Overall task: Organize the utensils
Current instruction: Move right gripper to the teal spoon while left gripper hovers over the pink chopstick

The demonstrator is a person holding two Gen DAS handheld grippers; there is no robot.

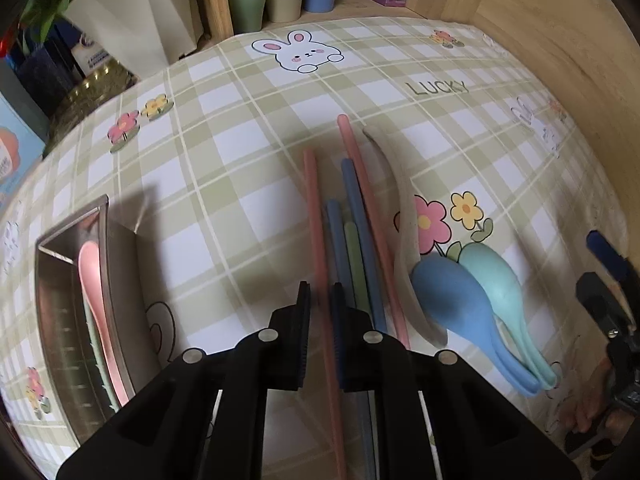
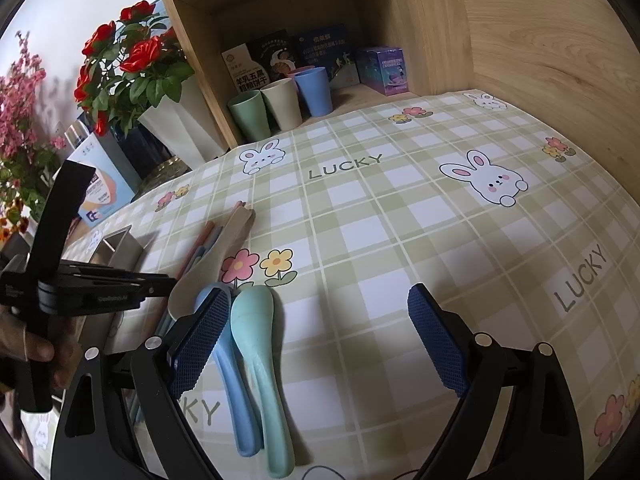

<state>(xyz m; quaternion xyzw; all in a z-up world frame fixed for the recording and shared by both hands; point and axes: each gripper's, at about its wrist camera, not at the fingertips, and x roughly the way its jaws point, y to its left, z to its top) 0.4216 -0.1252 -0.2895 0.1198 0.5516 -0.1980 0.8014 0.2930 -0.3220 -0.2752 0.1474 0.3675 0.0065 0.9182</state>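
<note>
1. Now a pink chopstick (image 1: 320, 264) is clamped between the fingers of the left gripper (image 1: 320, 312), which are drawn together on it while it lies on the tabletop (image 1: 224, 128).
2. The step in hand is judged to be the pick-up of this chopstick; next, a lift clear of the other chopsticks (image 1: 356, 240) and a carry to the metal box (image 1: 76, 320) at the left would be called for, where a pink spoon (image 1: 94, 292) is already lodged.
3. The right gripper (image 2: 320, 344) is held with its fingers wide apart and nothing clamped, beside the blue spoon (image 2: 230, 360) and mint spoon (image 2: 260, 360).
4. The utensils look matte and smooth; a beige spoon (image 1: 404, 232) lies alongside the slim round sticks, and the box is shiny, straight-walled steel.
</note>
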